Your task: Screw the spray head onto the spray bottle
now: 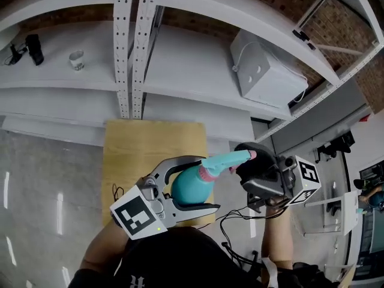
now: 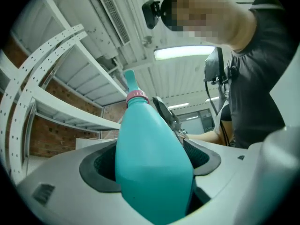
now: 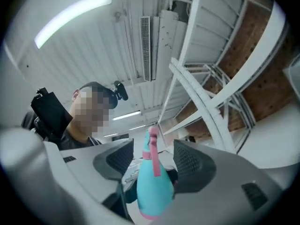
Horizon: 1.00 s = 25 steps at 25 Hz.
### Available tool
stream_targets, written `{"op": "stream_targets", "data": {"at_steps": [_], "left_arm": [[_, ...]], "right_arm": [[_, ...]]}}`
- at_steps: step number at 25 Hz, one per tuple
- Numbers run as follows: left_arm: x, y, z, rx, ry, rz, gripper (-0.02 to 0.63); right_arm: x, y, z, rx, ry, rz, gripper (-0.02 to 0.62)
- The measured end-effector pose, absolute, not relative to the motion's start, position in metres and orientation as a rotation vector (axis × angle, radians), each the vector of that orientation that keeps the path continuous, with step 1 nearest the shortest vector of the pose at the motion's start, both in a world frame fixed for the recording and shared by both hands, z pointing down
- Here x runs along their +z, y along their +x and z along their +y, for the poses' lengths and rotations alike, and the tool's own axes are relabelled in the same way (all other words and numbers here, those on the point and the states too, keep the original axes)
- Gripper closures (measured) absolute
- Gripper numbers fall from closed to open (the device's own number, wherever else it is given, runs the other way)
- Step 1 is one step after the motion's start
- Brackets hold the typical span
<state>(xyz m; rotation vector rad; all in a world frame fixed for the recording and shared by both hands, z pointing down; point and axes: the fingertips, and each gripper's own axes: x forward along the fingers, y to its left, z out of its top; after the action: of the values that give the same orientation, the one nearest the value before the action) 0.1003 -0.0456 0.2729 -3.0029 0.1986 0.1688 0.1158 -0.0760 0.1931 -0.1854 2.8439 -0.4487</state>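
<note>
My left gripper point(image 1: 209, 183) is shut on the belly of a teal spray bottle point(image 1: 187, 189), held in the air over the near edge of the wooden table. The bottle point(image 2: 150, 163) fills the left gripper view, gripped by both dark pads. A teal spray head point(image 1: 227, 161) with a pink collar and trigger sits on the bottle's neck and points right. My right gripper point(image 1: 249, 165) is at the spray head's tip. In the right gripper view the spray head point(image 3: 152, 182) lies between the pads of my right gripper point(image 3: 152, 161), which stand open beside it.
A wooden table point(image 1: 150, 143) lies below the grippers. Behind it runs white shelving with perforated uprights point(image 1: 123, 47), holding a white box point(image 1: 267, 71), a small cup point(image 1: 76, 59) and a dark device point(image 1: 34, 48). Black cables point(image 1: 234, 227) trail over the floor at the right.
</note>
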Motion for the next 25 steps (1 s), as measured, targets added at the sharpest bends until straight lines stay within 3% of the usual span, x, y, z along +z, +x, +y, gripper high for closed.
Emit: {"op": "stream_targets", "data": {"at_steps": [9, 10, 11, 13, 25], "left_arm": [[0.277, 0.107, -0.037, 0.154, -3.037, 0.142, 0.212], [0.278, 0.107, -0.038, 0.146, -3.036, 0.145, 0.212], [0.280, 0.106, -0.039, 0.135, -3.036, 0.148, 0.212], [0.283, 0.104, -0.040, 0.109, -3.032, 0.152, 0.212], [0.289, 0.107, -0.040, 0.066, -2.982, 0.154, 0.212]], "right_arm": [[0.194, 0.062, -0.063, -0.300, 0.038, 3.026, 0.354], [0.196, 0.062, -0.064, -0.278, 0.018, 3.053, 0.368], [0.198, 0.062, -0.064, -0.256, -0.001, 3.078, 0.423], [0.204, 0.062, -0.064, -0.222, -0.018, 3.128, 0.445], [0.212, 0.053, -0.057, -0.154, -0.011, 3.284, 0.462]]}}
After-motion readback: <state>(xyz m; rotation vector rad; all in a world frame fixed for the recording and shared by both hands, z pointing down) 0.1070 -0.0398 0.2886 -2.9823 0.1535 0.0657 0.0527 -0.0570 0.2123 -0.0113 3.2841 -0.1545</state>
